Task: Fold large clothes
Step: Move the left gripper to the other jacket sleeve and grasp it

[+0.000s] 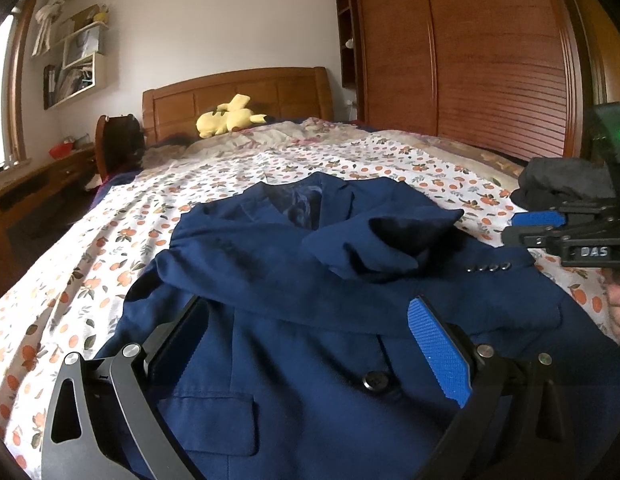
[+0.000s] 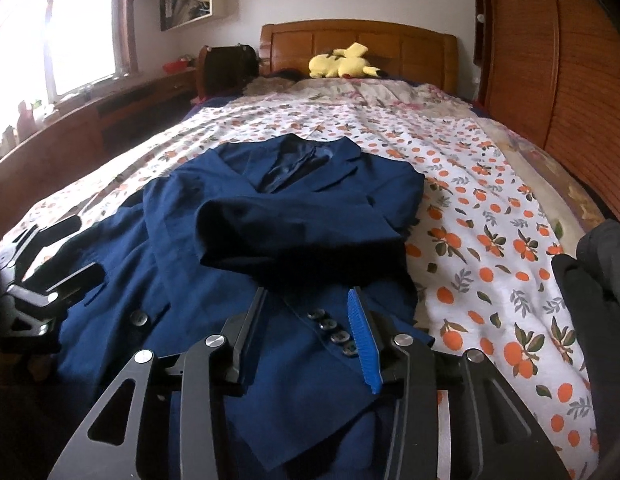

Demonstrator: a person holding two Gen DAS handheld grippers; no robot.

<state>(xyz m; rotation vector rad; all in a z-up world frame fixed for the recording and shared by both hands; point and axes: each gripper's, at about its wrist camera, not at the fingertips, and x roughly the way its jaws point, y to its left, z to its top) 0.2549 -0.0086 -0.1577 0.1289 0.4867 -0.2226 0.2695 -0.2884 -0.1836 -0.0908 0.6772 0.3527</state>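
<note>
Bed (image 2: 490,184) with orange-print sheet carries a navy blazer (image 2: 270,216), front up, both sleeves folded across its chest. Left hand-held gripper (image 1: 310,320) and right hand-held gripper (image 2: 306,308), jaws spread, hover over its lower half, gripping nothing.

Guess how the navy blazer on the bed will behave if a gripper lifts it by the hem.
The navy blazer will probably drape and sag: its folded sleeve already slumps in soft creases. Likely heavier than a shirt, given the lined collar and buttons. The crossed sleeves may slide open, since nothing pins them.
</note>
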